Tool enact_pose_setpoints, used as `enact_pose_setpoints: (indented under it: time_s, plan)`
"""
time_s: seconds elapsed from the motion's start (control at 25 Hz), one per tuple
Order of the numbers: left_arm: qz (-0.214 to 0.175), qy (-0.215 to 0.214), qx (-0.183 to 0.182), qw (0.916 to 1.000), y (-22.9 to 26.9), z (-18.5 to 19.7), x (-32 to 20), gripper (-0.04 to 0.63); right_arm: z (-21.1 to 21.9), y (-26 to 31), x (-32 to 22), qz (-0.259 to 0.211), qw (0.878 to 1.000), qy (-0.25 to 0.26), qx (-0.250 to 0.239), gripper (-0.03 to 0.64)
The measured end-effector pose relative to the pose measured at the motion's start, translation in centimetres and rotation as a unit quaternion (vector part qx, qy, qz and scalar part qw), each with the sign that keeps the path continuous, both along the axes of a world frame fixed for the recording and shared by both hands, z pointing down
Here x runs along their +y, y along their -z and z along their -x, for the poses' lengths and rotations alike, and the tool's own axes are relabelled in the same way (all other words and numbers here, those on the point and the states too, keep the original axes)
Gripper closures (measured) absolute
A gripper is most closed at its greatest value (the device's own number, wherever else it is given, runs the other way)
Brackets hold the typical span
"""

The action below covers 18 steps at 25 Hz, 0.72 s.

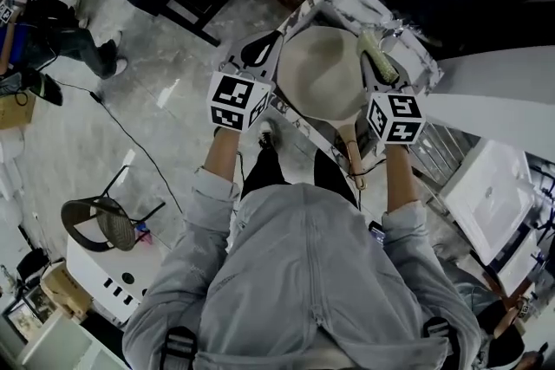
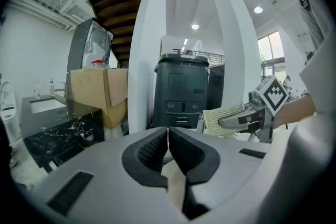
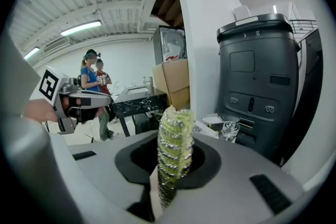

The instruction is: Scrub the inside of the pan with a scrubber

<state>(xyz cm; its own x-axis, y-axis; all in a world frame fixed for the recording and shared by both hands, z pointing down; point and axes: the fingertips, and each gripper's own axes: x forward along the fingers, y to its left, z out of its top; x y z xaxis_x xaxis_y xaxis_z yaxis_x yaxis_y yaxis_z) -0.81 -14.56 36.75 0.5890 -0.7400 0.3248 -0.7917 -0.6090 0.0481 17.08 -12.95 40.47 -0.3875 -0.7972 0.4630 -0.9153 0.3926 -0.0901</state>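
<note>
R tool (image 3: 174, 162) clamps scrubber (image 3: 175, 136) upright; pan (image 1: 319, 74) lies just left of it, between both tools, handle (image 1: 352, 153) toward operator, L tool (image 2: 168, 139) clenched, empty, farther off.

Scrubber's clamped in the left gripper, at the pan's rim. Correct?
Not quite. The right gripper is the one clamped on the scrubber, as the right gripper view shows. The left gripper has its jaws together with nothing between them. The head view does put the scrubber at the rim of the pan.
</note>
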Motion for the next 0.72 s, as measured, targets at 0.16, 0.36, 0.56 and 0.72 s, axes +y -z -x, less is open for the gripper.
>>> enact_pose_setpoints:
  time_s: [0.16, 0.36, 0.56, 0.72]
  plan:
    - [0.015, 0.003, -0.002, 0.9999, -1.8, 0.0, -0.3, 0.571, -0.4, -3.0, -1.3, 0.021, 1.0, -0.009, 0.008, 0.534]
    - [0.031, 0.001, -0.003, 0.9995, -3.8, 0.0, -1.2, 0.571, 0.0, -5.4, -3.0, 0.024, 0.999, -0.009, 0.03, 0.534]
    - [0.038, -0.001, -0.003, 0.9993, -5.0, -0.2, -2.1, 0.571, 0.8, -5.7, -3.6, 0.004, 0.997, -0.006, 0.074, 0.534]
    - [0.045, -0.004, -0.001, 0.999, -5.8, -0.1, -2.5, 0.571, 1.2, -6.5, -2.9, 0.018, 0.998, -0.013, 0.059, 0.534]
